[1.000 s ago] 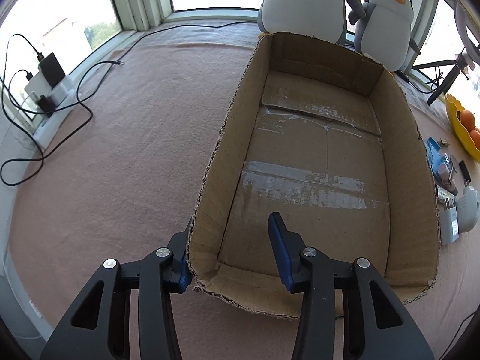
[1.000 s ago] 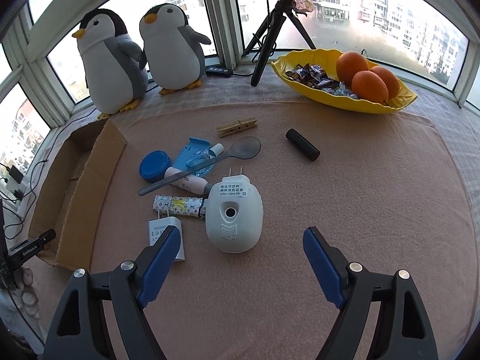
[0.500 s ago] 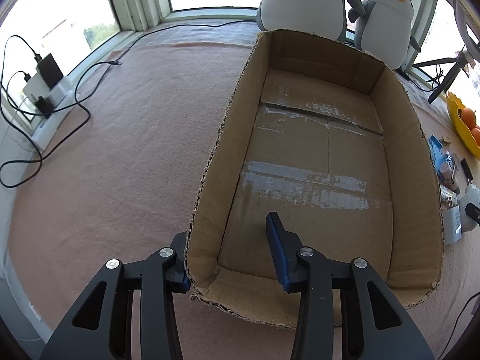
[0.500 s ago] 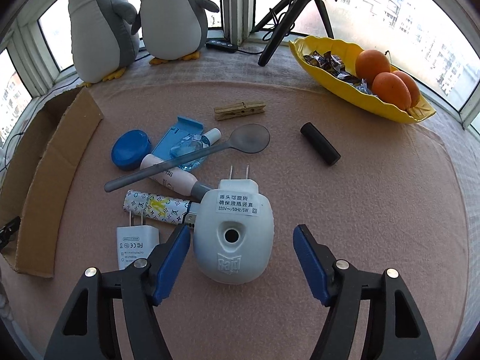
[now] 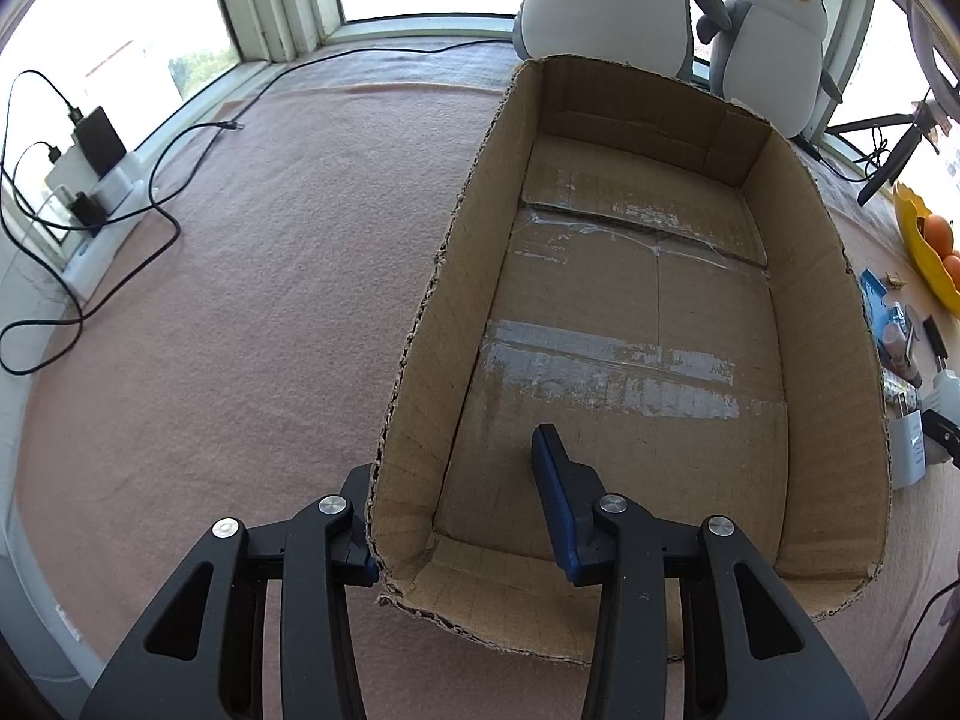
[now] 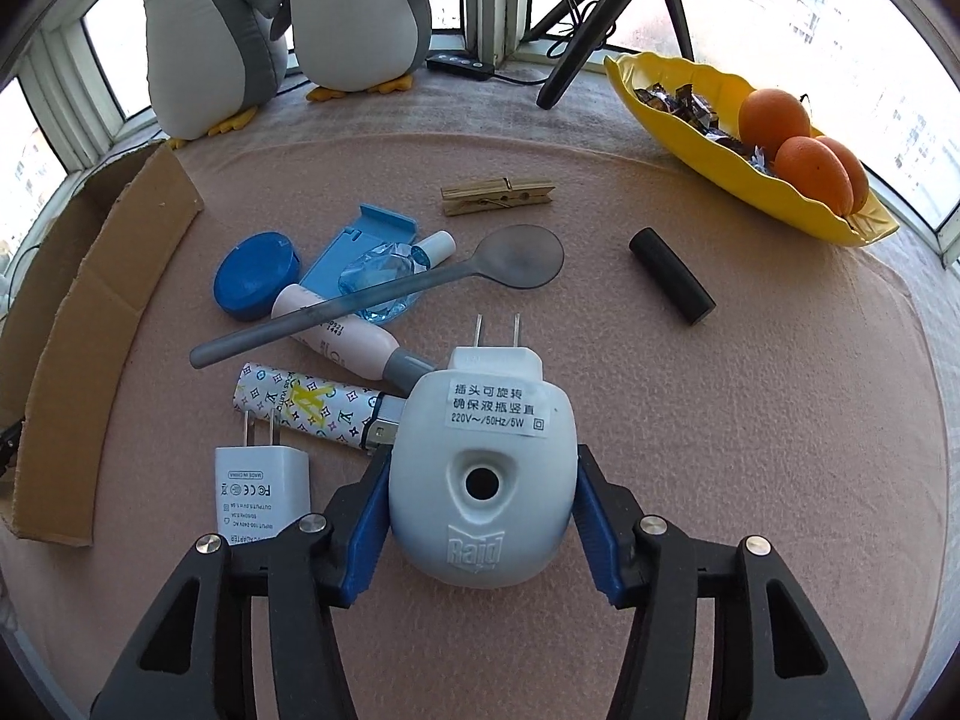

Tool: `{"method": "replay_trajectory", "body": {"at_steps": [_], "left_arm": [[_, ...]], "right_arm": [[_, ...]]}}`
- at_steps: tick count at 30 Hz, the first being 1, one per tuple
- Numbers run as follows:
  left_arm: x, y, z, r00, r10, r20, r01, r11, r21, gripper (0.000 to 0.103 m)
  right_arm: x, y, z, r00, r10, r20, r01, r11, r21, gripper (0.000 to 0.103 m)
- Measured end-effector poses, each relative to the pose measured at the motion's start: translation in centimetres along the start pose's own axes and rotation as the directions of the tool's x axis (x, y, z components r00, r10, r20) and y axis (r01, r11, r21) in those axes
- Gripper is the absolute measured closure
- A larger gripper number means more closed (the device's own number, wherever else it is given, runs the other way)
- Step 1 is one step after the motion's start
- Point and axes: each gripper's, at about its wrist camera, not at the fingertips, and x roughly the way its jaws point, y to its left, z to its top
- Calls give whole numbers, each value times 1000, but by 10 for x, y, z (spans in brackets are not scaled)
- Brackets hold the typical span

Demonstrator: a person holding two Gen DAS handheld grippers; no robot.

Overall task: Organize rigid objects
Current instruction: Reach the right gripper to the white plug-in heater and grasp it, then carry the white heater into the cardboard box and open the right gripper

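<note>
An open cardboard box [image 5: 828, 276] lies on the pink cloth; its side also shows in the right wrist view [image 6: 90, 324]. My left gripper [image 5: 456, 504] is open and straddles the box's near left corner, one finger outside, one inside. My right gripper [image 6: 480, 516] has its blue pads against both sides of a white Raid plug-in device [image 6: 480, 468]. Beside it lie a white charger [image 6: 261, 486], a patterned lighter [image 6: 312, 405], a pink tube [image 6: 342, 342], a grey spoon [image 6: 420, 288], a blue lid [image 6: 257, 283], a clothespin [image 6: 497, 195] and a black cylinder [image 6: 672, 285].
Two plush penguins [image 6: 354, 6] stand at the window. A yellow dish [image 6: 708, 138] with oranges and sweets sits back right, behind a tripod [image 6: 576, 54]. A power strip with cables [image 5: 90, 180] lies far left of the box.
My right gripper moved forward and down onto the white Raid device and narrowed around it. My left gripper stayed at the box corner with little change.
</note>
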Motion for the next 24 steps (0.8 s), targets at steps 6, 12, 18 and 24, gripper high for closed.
{"method": "replay_trajectory", "body": {"at_steps": [6, 12, 18, 24], "left_arm": [[0, 0, 0, 1000, -1, 1, 1, 1000, 0, 63], [0, 0, -1, 1000, -1, 0, 1, 1000, 0, 63], [1, 0, 0, 1000, -6, 1, 6, 1000, 1, 63], [2, 0, 0, 1000, -16, 4, 16, 1000, -2, 63]], "right_arm": [[-8, -7, -13, 1000, 8, 15, -8, 1000, 17, 52], [-21, -11, -21, 999, 18, 33, -20, 999, 34, 52], [-51, 10, -13, 993, 78, 83, -78, 997, 1, 52], [-85, 60, 5, 972, 186, 145, -173, 980, -101, 52]]}}
